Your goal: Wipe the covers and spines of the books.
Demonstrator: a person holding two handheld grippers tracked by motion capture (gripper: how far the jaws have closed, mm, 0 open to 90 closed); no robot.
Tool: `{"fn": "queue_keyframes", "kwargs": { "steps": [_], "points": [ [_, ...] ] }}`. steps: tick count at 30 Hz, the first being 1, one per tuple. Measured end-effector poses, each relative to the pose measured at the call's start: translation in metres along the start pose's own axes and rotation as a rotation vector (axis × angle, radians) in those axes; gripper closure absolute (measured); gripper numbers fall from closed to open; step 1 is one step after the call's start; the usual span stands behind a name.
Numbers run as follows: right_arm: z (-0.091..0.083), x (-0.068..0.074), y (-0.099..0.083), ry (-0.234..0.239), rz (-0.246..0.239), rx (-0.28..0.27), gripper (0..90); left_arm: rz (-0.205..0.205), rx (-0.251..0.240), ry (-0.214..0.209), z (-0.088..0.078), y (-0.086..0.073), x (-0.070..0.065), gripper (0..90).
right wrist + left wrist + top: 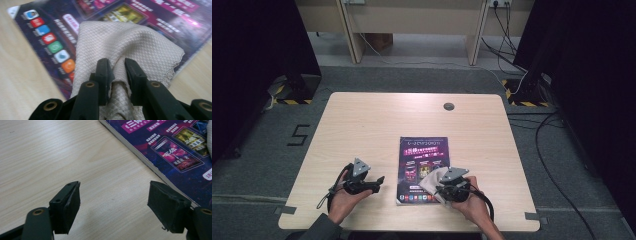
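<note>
1. At the near edge of the table (362, 125), two forearms are seen coming in from below, each hand wrapped around a gripper with a grey three-cornered plate on top.
2. The left gripper (379, 180) is held low over bare wood near the near-left part of the table, pointed toward the magazine (422, 150). In the left gripper view its jaws are seen standing wide apart with nothing between them, and the magazine's long edge is seen just beyond the right-hand jaw.
3. The right gripper (439, 191) is held over the near-right corner of the magazine, the hand behind it resting close to the table's near edge. A cable is seen looping from it around the wrist.
4. In the right gripper view (116, 72) the jaws are seen pinched together on a gathered fold of a beige cloth (130, 47) with a fine diamond weave. The cloth is spread forward from the jaws and is lying on the magazine cover.
5. The magazine is laid flat, a little right of the table's middle and closer to the near edge; its cover is dark purple with a row of coloured icons (50, 37) along its near end.
6. Toward the far edge, a round cable port (448, 106) is set in the wood.
7. Beyond the table, grey carpet, a floor mark shaped like a five (298, 135), trailing cables (557, 165), stand bases with yellow and black tape, and pale desk legs are seen.
</note>
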State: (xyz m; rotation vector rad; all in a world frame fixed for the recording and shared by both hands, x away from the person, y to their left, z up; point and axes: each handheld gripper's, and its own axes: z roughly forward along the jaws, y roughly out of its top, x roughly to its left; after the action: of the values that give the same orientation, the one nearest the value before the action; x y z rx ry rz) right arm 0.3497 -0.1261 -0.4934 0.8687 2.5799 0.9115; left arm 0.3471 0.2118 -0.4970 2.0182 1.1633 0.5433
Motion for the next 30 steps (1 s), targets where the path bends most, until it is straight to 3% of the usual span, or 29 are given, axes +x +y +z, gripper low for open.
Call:
{"fn": "queue_keyframes", "kwargs": {
  "steps": [7, 14, 18, 22, 26, 30],
  "points": [
    [0.004, -0.017, 0.002, -0.05, 0.043, -0.007, 73.9, -0.027, 0.0, -0.086, 0.003, 0.0, -0.017, 23.5],
    [0.01, -0.025, 0.01, -0.089, 0.035, 0.003, 73.5, 0.049, 0.037, -0.149, 0.01, 0.0, -0.047, 21.8],
    [0.014, -0.032, 0.014, -0.103, 0.048, 0.001, 73.5, 0.119, 0.074, -0.133, 0.014, -0.003, -0.055, 21.0],
    [0.021, -0.045, 0.021, -0.115, 0.079, -0.002, 73.6, 0.133, 0.069, -0.125, 0.014, -0.003, -0.057, 20.2],
    [0.03, -0.056, 0.031, -0.126, 0.098, 0.0, 73.6, 0.122, 0.067, -0.136, 0.016, -0.004, -0.057, 20.2],
    [0.037, -0.063, 0.038, -0.13, 0.107, 0.002, 73.5, 0.146, 0.061, -0.118, 0.015, -0.003, -0.061, 20.3]
  ]
}}
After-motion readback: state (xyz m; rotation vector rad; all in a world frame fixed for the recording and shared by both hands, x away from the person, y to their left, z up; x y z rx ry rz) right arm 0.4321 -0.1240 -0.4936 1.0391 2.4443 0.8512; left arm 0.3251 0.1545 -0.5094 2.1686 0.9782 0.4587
